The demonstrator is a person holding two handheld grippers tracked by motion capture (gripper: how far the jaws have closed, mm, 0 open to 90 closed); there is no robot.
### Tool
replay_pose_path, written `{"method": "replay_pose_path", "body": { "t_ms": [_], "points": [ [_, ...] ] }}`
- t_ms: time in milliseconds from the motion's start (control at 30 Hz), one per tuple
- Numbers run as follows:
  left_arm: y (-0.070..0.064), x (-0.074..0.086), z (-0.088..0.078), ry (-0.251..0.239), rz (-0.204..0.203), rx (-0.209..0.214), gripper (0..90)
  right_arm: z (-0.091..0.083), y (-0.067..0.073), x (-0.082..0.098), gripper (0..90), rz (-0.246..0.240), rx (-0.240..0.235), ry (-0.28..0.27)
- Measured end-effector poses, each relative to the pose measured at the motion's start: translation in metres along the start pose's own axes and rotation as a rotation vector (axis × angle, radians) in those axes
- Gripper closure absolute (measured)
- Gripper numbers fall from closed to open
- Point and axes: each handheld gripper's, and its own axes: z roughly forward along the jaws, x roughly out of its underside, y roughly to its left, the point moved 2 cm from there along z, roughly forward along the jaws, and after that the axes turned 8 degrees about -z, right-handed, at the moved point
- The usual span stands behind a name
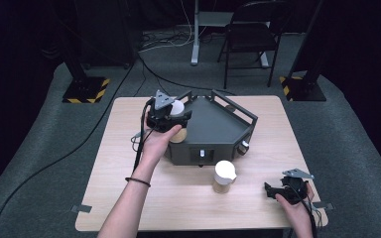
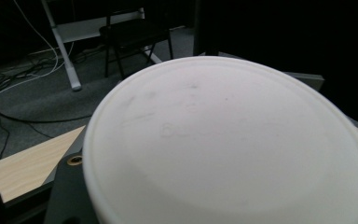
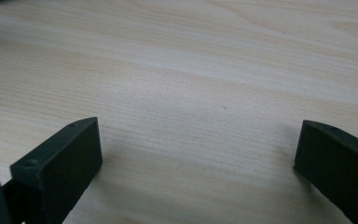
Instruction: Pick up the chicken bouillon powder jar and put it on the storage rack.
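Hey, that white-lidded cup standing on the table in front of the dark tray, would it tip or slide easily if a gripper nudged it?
The cup looks taller than its base is wide, so a push near the lid would probably tip it. The wooden table looks smooth, so a low nudge would more likely slide it. It seems light for its size, like a paper cup, though what it contains cannot be told.

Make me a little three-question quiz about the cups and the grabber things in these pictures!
1. True or false: the left gripper holds a white-lidded cup beside the dark grey tray.
2. What lies under the right gripper? A) the wooden table B) the tray C) a chair
3. Fill in: the second white-lidded cup stands on the table in front of the ____.

Key: 1 true. 2 A; in the right gripper view its jaws stand wide apart with nothing between them. 3 tray.
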Motion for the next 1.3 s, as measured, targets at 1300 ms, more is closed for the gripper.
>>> {"method": "replay_pose_path", "body": {
  "t_ms": [1300],
  "points": [
    [0.002, 0.005, 0.016, 0.023, -0.042, -0.029, 12.1, 0.001, -0.001, 0.0, 0.0, -0.004, -0.002, -0.002]
  ]
}}
